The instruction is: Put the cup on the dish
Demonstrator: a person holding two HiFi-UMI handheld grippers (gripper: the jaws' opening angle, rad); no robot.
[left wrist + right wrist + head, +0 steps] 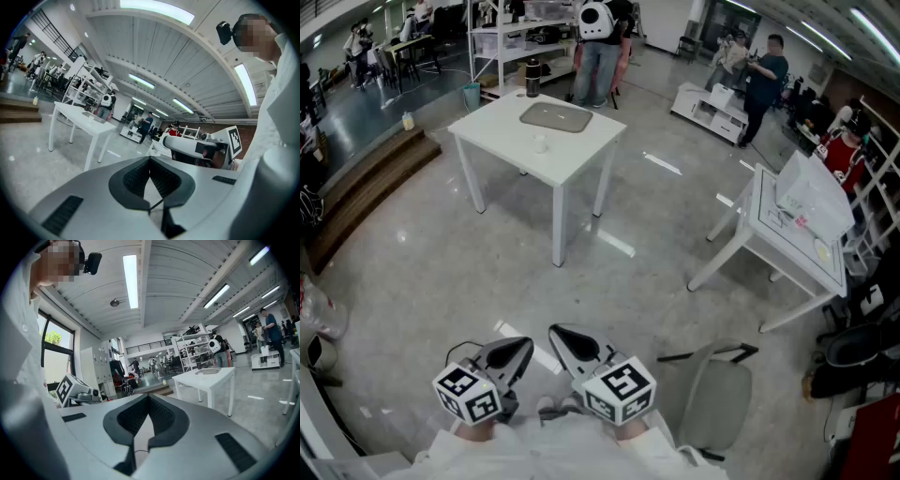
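A small white cup [540, 142] stands on a white table [581, 159] across the room, just in front of a flat grey dish [555, 116]. Both grippers hang low, close to the person's body and far from that table. My left gripper [521, 349] is shut with nothing between its jaws, and so is my right gripper [562, 336] beside it. In the left gripper view the table [79, 117] and dish [93, 116] show small at the left, past the closed gripper tip [150, 159]. The right gripper view has the table [206, 378], dish [207, 371] and cup [199, 375] at the right.
A black bottle [532, 77] stands on the table's far edge. A second white table [797, 234] with plastic bags is at the right, and a grey chair [712, 394] is near my right side. Wooden steps [366, 187] run along the left; people and shelves are at the back.
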